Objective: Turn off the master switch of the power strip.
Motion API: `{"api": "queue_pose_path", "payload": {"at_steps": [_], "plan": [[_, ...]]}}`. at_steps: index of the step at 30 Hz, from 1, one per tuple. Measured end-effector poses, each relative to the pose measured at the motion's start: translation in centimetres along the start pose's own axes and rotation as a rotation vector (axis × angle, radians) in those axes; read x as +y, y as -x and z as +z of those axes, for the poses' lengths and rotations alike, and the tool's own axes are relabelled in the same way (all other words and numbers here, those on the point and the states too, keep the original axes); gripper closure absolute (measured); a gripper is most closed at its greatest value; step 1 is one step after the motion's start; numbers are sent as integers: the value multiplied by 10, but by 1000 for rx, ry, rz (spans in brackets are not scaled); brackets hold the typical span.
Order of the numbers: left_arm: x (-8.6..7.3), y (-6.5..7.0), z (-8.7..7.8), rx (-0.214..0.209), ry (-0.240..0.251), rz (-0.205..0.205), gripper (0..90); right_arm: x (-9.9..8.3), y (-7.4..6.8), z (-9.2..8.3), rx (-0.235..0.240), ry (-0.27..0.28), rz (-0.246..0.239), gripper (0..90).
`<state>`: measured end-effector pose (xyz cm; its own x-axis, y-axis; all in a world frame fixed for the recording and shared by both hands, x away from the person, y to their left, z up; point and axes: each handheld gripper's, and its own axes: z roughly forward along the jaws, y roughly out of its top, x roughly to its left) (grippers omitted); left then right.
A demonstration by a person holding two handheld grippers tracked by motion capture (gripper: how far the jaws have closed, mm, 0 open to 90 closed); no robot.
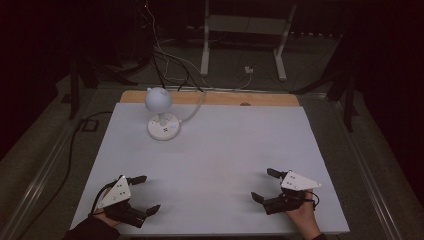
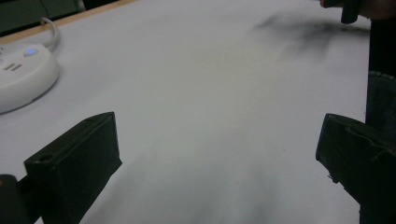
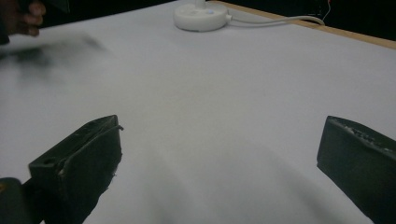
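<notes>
A dim room surrounds a white surface (image 1: 215, 160) with a wooden strip along its far edge. At about eleven o'clock on it stands a small white desk lamp (image 1: 161, 114) with a round head and a round base bearing sockets and a blue light; its white cable (image 1: 196, 107) runs off the far edge. The left claw (image 1: 142, 194) rests at seven o'clock, jaws spread wide with nothing between them. The right claw (image 1: 264, 185) sits at five o'clock, likewise spread and empty, well apart from the lamp.
</notes>
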<state>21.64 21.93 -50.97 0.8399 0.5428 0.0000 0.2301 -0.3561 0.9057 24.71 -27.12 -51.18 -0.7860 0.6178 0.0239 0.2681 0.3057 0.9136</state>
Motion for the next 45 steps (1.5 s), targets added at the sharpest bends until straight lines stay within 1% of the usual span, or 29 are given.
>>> {"api": "queue_pose_path", "payload": {"at_steps": [2, 7, 9, 12, 14, 16, 19, 21, 23, 26, 29, 36, 40, 41, 45], "plan": [[0, -1, 0, -2, 5, -3, 2, -1, -1, 1, -4, -13, -12, 0], [-1, -3, -1, 3, 6, -4, 2, 0, -1, 1, -15, -12, -20, 0], [-1, -4, 0, 3, -4, -17, 2, 0, 0, 1, -12, -21, -21, 0], [-1, -4, 1, 7, -15, -16, 2, 1, -1, 2, 1, -38, -27, 0], [-1, -4, 1, 1, -19, -17, 2, 1, -2, 2, 6, -41, -30, 0], [-1, -3, 2, -7, -27, -13, 2, 2, -4, 2, 6, -35, -39, 0], [0, -2, 2, -13, -37, -16, 2, 3, -5, 2, 12, -26, -36, 0], [0, -2, 2, -17, -37, -11, 2, 3, -7, 1, 7, -19, -42, 0], [0, -1, 2, -26, -31, -19, 2, 4, -8, 0, 7, -9, -40, 0], [0, -1, 5, -33, -41, -26, 3, 5, -9, -1, 13, -2, -37, 0], [1, -1, 6, -40, -48, -25, 2, 7, -10, -1, 13, 14, -35, 0], [5, 2, 9, -71, -58, -26, 3, 8, -13, -2, 13, 20, -37, 0], [9, 2, 11, -89, -65, -22, 3, 9, -14, -2, 15, 26, -38, 0], [12, 1, 12, -98, -68, -19, 3, 9, -14, -2, 15, 27, -38, 0], [16, 1, 14, -106, -76, -9, 2, 10, -14, -3, 14, 35, -39, 0]]}}
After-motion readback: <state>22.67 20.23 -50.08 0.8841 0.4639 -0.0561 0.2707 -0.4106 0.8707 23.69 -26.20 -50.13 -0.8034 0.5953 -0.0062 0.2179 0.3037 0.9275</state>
